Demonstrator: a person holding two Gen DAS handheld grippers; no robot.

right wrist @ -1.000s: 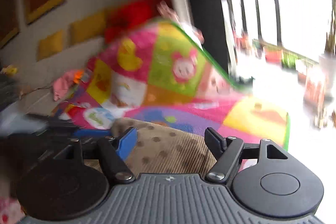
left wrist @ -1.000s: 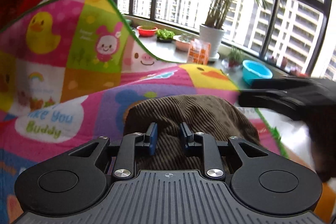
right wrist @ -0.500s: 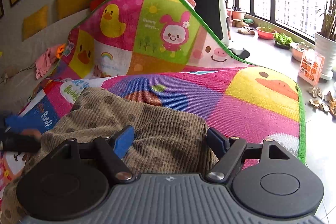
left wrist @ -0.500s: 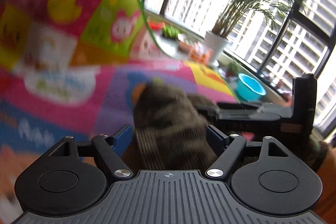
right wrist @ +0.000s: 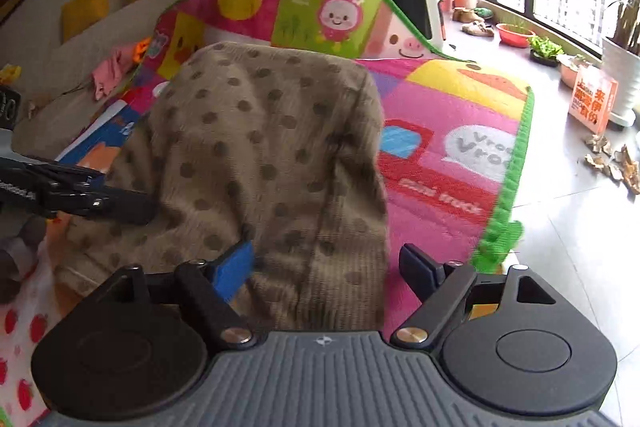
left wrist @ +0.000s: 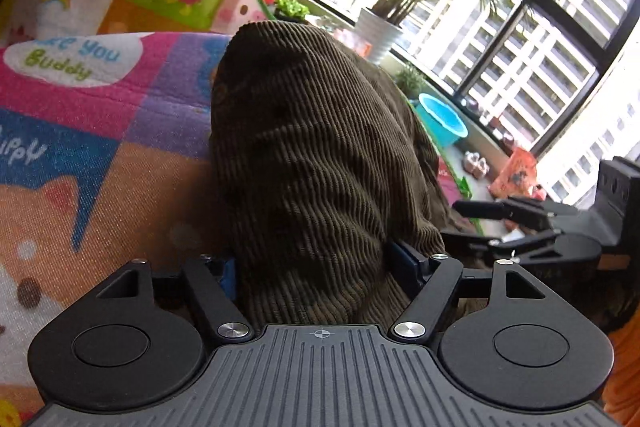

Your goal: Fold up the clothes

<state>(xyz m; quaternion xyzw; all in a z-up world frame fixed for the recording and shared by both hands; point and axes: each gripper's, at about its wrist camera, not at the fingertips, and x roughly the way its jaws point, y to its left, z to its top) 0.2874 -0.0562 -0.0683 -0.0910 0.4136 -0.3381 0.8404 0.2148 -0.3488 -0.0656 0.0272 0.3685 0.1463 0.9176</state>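
The brown ribbed corduroy garment with darker polka dots (right wrist: 272, 155) lies humped on the soft, brightly patterned cartoon play mat (right wrist: 448, 131), between both claws. The left gripper (left wrist: 316, 267), its jaws just narrowing, stands released around the cloth. The right gripper (right wrist: 324, 267) is spread, unclenched. Beyond the mat's green edge lies bare grey tiled floor (right wrist: 568, 227).
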